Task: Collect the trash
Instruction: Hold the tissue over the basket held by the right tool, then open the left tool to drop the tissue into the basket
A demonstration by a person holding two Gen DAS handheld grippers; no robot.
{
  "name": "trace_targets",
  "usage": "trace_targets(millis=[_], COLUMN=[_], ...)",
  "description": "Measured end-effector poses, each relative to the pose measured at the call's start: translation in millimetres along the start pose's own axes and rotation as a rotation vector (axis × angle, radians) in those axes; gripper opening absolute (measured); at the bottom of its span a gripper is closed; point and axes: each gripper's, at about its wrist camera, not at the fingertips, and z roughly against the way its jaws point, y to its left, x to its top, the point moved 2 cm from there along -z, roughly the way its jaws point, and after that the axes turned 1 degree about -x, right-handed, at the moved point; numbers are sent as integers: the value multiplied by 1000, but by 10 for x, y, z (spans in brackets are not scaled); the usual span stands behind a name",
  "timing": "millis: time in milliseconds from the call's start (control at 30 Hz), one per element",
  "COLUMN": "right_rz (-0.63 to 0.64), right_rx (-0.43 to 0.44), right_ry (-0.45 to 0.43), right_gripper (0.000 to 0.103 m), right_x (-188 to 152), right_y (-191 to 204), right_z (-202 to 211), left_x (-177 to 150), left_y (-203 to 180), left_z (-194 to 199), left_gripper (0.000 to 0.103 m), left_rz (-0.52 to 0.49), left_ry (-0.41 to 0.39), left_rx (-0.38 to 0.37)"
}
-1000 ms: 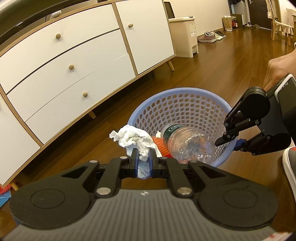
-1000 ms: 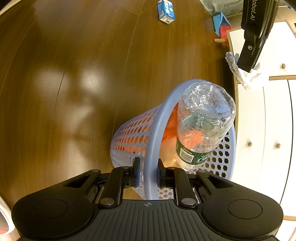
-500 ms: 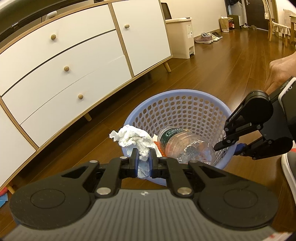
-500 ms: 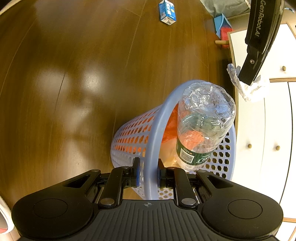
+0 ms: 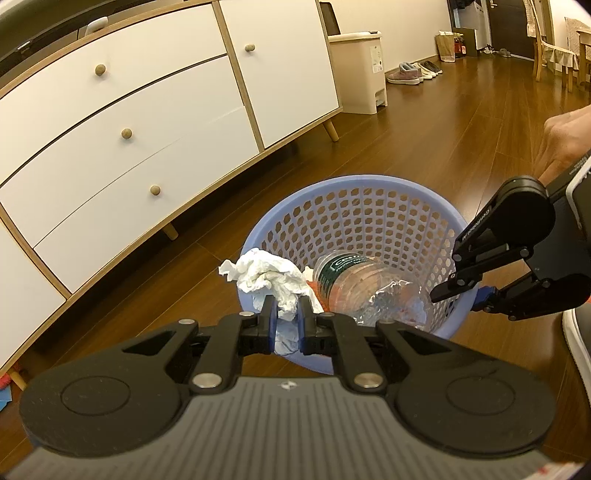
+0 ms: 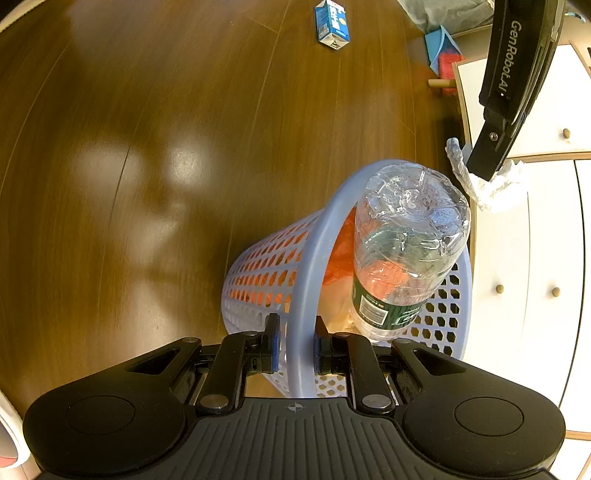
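A crumpled white tissue (image 5: 271, 277) is pinched in my left gripper (image 5: 287, 319), held just over the near rim of the blue perforated basket (image 5: 373, 221). Inside the basket lie a clear plastic bottle (image 5: 364, 284) with a green label and some orange trash. In the right wrist view my right gripper (image 6: 294, 343) is shut on the basket's rim (image 6: 314, 258), the bottle (image 6: 402, 251) leaning bottom-up inside. The left gripper with the tissue (image 6: 484, 184) shows at the upper right there. The right gripper (image 5: 465, 291) also appears in the left wrist view, at the basket's right rim.
A white sideboard (image 5: 129, 122) with wooden knobs runs along the left. A beige pedal bin (image 5: 360, 70) and shoes (image 5: 413, 72) stand farther back. A blue carton (image 6: 331, 24) lies on the wooden floor. A person's hand (image 5: 565, 140) holds the right gripper.
The left gripper with the tissue has moved closer to the basket's rim. The bottle has tipped lower inside the basket. The right gripper keeps its hold on the rim.
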Motion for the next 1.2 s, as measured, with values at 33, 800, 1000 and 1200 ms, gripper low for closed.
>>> trace_targets(millis=[33,800,1000,1200], right_rz=[1,-12,-14,-14], right_rx=[0,7,8,9], right_ry=[0,-7,-6,-6], right_gripper=[13,13,13,13], right_x=[-2,-29,-18,-16], right_y=[0,-21,-35,-37], right_z=[0,0,-8,-9], left_x=[2,58,-25,-142], left_y=[-6,-30,89,221], left_z=[-8,-172,-113,-6], left_gripper=[8,26,26,26], left_rz=[-1,-34,-7,21], left_ry=[0,-15,11,34], left_rx=[-2,3,31,71])
